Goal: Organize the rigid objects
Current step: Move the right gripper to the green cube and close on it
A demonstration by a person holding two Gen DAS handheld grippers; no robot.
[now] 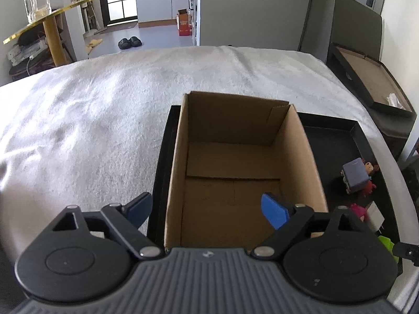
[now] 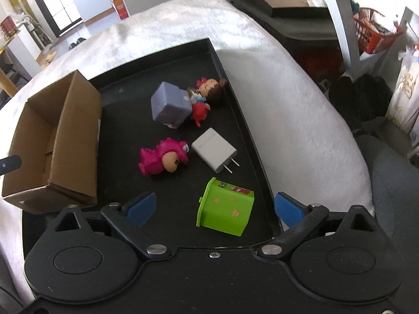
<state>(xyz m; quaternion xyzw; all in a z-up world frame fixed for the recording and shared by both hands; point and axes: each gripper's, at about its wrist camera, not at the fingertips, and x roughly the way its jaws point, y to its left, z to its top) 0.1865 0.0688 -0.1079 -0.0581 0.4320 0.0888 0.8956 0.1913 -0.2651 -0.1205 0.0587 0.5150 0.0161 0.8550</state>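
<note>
We read this as barely started, nothing sorted yet. Going left to right: the cardboard box (image 2: 55,141) sits at the left end of the black tray (image 2: 225,65), and in the left wrist view its floor shows bare, no item inside as far as we can see. The left tongs (image 1: 212,210) hang spread wide over the box's near end, one blue pad outside the left wall and one over the interior, pinching nothing. Right of the box, all the rigid pieces lie loose on the tray floor: pink figurine (image 2: 162,159) on its side near the box, grey cube-shaped toy (image 2: 170,106) farther back with a small red-and-brown doll figure (image 2: 207,96) touching its right side, white wall charger (image 2: 214,153) just beside the pink figurine with prongs pointing toward the camera, and green block toy (image 2: 226,209) closest to us. The right tongs (image 2: 213,209) are spread too, empty, pads on either side of the green block but not touching it as far as we can tell. The tray rests on a white blanket-covered surface (image 1: 91,110); we cannot tell whether it is a bed or table under it. Our call: all five pieces left to move, presumably into the box, with the green block the likely first pick.
</note>
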